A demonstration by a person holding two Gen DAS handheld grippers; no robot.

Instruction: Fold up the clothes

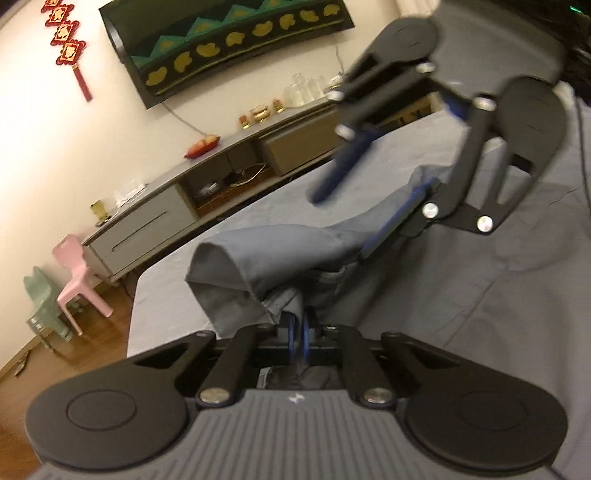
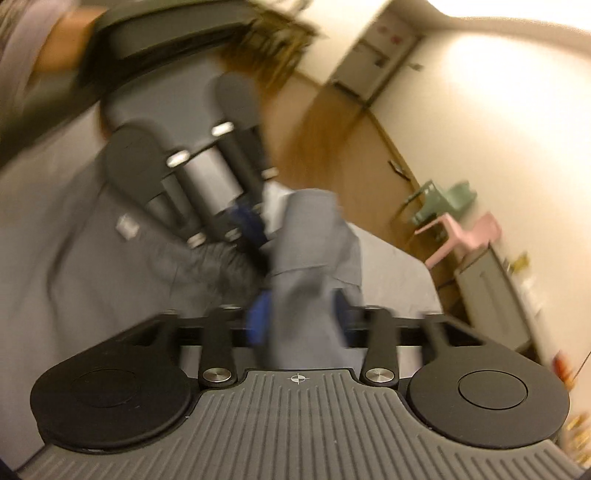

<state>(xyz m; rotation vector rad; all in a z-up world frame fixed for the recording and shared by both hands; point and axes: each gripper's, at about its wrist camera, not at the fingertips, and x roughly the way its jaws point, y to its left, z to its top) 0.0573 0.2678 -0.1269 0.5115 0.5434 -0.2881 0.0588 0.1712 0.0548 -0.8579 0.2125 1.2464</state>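
Note:
A grey shirt (image 1: 461, 295) lies spread on a bed with a grey-blue sheet (image 1: 280, 199). One sleeve (image 1: 258, 266) is lifted off it, its cuff hanging open towards the left. My left gripper (image 1: 297, 334) is shut on a bunched fold of that sleeve near the cuff. It also shows, blurred, as the left gripper (image 2: 255, 240) in the right wrist view. My right gripper (image 1: 341, 226) is further up the sleeve, blue fingers wide apart, the lower one against the cloth. In its own view the right gripper (image 2: 299, 314) stands open with the sleeve (image 2: 306, 273) running between its fingers.
A long grey cabinet (image 1: 221, 166) with small items stands along the wall beyond the bed, under a wall-mounted screen (image 1: 229, 44). A pink chair (image 1: 79, 280) and a green chair (image 1: 40, 302) stand on the wooden floor (image 2: 332, 140). A person's sleeve (image 2: 33, 26) is at the top left.

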